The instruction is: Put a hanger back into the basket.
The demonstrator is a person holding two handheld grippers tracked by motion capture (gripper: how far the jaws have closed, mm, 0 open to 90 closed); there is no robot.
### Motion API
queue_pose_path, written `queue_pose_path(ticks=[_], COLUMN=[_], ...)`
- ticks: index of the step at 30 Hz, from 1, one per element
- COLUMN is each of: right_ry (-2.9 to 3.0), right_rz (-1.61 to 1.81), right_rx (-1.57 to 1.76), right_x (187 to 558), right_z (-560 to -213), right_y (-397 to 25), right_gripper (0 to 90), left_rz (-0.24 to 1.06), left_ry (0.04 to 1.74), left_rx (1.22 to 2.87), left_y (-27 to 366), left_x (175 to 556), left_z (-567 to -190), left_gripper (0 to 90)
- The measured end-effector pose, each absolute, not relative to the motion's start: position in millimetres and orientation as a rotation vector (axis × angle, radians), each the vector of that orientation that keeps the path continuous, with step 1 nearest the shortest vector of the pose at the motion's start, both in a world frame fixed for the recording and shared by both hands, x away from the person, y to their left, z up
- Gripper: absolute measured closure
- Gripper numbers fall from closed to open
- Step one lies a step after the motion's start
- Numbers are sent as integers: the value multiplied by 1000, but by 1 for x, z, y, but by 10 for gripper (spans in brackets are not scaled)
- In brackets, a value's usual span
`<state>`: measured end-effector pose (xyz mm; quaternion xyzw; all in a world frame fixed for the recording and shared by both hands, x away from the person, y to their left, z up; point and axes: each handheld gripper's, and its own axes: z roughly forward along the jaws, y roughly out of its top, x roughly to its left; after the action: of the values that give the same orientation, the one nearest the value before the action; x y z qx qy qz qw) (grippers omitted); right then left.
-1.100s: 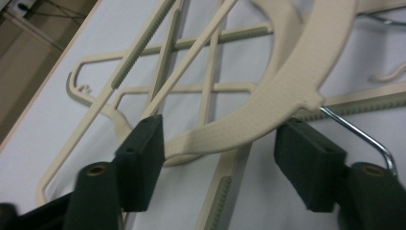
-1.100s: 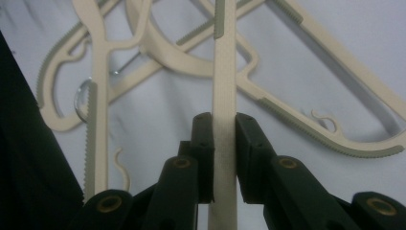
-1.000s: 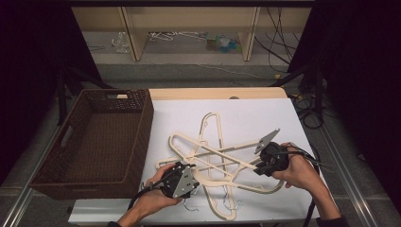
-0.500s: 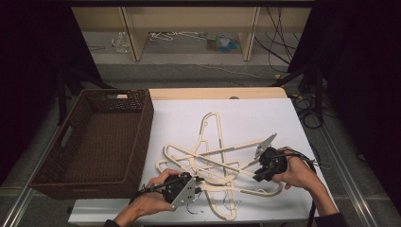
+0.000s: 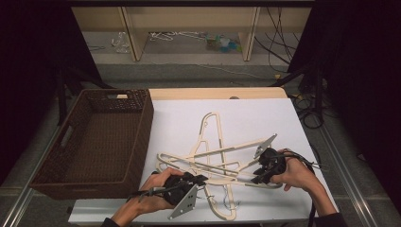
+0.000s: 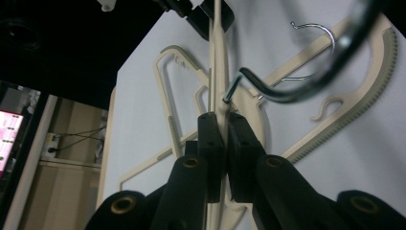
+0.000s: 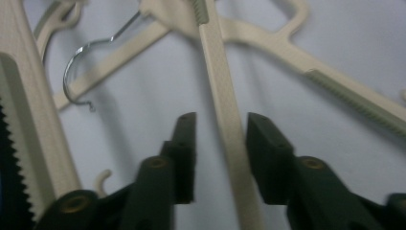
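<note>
White table point(image 5: 283, 113); left tool point(image 6: 223, 125) grips hanger point(image 6: 219, 67); right tool point(image 7: 220, 125) straddles it.

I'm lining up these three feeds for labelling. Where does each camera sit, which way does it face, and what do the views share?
High view: above the person's side, looking forward and down on the white table, wicker basket, both hands and forearms.
Left gripper view: rides the left gripper, looking along jaws shut on a cream hanger bar.
Right gripper view: rides the right gripper, jaws open astride another hanger bar.
Shared: the tangled hangers.
</note>
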<state>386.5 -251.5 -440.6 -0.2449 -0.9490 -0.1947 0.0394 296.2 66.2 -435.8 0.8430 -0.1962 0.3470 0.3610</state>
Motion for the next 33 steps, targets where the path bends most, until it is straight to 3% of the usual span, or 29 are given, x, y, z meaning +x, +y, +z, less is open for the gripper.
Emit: queue_pose_path(ticks=[4,9,19,22,33], right_ry=[-2889,-2874,-2842,-2870,-2882], right_rz=[-785,-1058,-1202,-1229,-1280], right_rx=[-914,-1140,-1341,-1339,-1412], right_x=[387,388,389,392,396], right_z=[-420,-388,-376,-377,-382], right_y=[-265,-290,-312,-316,-334], right_gripper=[455,376,317,286,282], left_rz=[908,939,896,788,601], left_ry=[-518,-528,-420,-267,-31], left_rx=[2164,2164,2185,2138,2044], left_y=[68,70,82,89,111], left_x=[297,296,293,294,296], left_z=[-429,-421,-383,-371,-342], left_gripper=[858,858,858,858,858])
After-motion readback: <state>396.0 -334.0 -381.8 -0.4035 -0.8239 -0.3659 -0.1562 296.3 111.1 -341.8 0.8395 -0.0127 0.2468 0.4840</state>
